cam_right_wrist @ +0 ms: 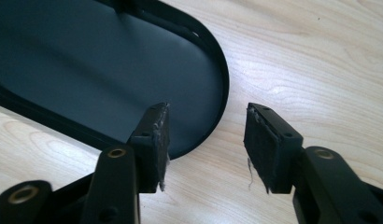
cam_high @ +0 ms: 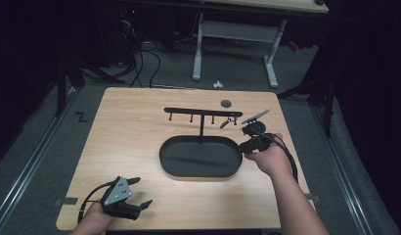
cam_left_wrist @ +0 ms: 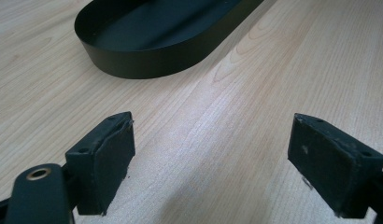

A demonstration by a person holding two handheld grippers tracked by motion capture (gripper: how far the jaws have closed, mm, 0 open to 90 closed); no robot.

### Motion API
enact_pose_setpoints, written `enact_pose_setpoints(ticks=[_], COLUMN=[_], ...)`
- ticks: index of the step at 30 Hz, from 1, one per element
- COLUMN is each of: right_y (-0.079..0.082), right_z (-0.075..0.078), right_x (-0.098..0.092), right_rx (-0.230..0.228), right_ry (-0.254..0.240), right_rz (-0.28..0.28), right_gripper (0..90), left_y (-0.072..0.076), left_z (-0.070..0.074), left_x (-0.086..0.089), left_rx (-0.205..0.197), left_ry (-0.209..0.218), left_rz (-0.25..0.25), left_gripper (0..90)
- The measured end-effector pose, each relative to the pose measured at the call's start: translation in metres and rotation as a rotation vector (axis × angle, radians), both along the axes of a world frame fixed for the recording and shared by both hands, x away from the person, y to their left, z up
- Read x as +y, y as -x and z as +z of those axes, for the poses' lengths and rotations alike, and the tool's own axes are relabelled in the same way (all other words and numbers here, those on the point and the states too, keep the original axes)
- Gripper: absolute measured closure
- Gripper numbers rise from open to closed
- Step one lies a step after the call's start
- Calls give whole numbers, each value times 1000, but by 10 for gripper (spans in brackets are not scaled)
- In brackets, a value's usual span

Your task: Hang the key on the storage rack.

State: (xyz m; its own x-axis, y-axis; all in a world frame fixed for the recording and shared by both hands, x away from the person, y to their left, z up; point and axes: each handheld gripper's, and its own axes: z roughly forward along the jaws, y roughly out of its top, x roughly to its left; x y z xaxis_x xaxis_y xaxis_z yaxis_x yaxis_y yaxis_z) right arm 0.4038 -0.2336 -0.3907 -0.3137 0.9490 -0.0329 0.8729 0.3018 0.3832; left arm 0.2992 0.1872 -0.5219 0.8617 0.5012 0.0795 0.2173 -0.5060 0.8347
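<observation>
Jaws on both grippers stand parted with nothing between them. From the high view, the left gripper (cam_high: pixel 136 192) lies low at the near left corner of the pale wooden worktop (cam_high: pixel 130 137), held by the person's left hand (cam_high: pixel 93 219), its grey three-cornered plate facing up and its black cable looping to the left. The right gripper (cam_high: pixel 247 138) is held by the right hand (cam_high: pixel 271 157) just beside the right end of the black oval metal tray (cam_high: pixel 201 156), which sits in the middle of the worktop. A thin black post rises from the tray's far side and carries a black horizontal bar with small hanging hooks (cam_high: pixel 202 112); something small and dark hangs near the bar's right end, too small to identify. A small round dark disc (cam_high: pixel 226 103) lies on the worktop beyond the bar.

Seen in the left gripper view, the left gripper (cam_left_wrist: pixel 210 163) has its two black padded jaws wide apart over bare wood, well apart from the tray (cam_left_wrist: pixel 147 58), whose rounded end and low wall lie ahead.

Along the right gripper view, the right gripper (cam_right_wrist: pixel 206 147) has its jaws released, the left-hand one over the tray's (cam_right_wrist: pixel 133 79) rounded rim, the other over the wood just beside it. Frayed bits hang from the pads' edges.
</observation>
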Motion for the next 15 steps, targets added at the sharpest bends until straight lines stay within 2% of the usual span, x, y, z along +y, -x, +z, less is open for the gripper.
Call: enact_pose_setpoints(ticks=[4, 6, 8, 9, 10, 12, 14, 15], right_y=[7, 15, 17, 20, 26, 29, 35, 40], right_z=[-10, -20, -24, -27, -34, -38, -44, -49], right_x=[-3, -4, -6, -7, -9, -11, -14, -18], right_rx=[-21, -53, -62, -74, -109, -126, -146, -175], right_ry=[-18, -21, -28, -28, -15, -14, -13, -13], right_rz=[-3, -3, -2, -5, 7, 2, -26, -36], right_gripper=[480, 456, 447, 432, 397, 371, 342, 336], left_y=[0, 0, 0, 0, 0, 0, 0, 0], left_z=[0, 0, 0, 0, 0, 0, 0, 0], left_x=[0, 0, 0, 0, 0, 0, 0, 0], left_rx=[2, 1, 2, 1, 1, 1, 2, 2], left_ry=[-4, -5, -5, -4, -4, -4, -5, -6], left_rz=[-2, -2, -1, 0, 1, 1, 1, 2], left_gripper=[153, 153, 153, 153, 153, 153, 153, 153])
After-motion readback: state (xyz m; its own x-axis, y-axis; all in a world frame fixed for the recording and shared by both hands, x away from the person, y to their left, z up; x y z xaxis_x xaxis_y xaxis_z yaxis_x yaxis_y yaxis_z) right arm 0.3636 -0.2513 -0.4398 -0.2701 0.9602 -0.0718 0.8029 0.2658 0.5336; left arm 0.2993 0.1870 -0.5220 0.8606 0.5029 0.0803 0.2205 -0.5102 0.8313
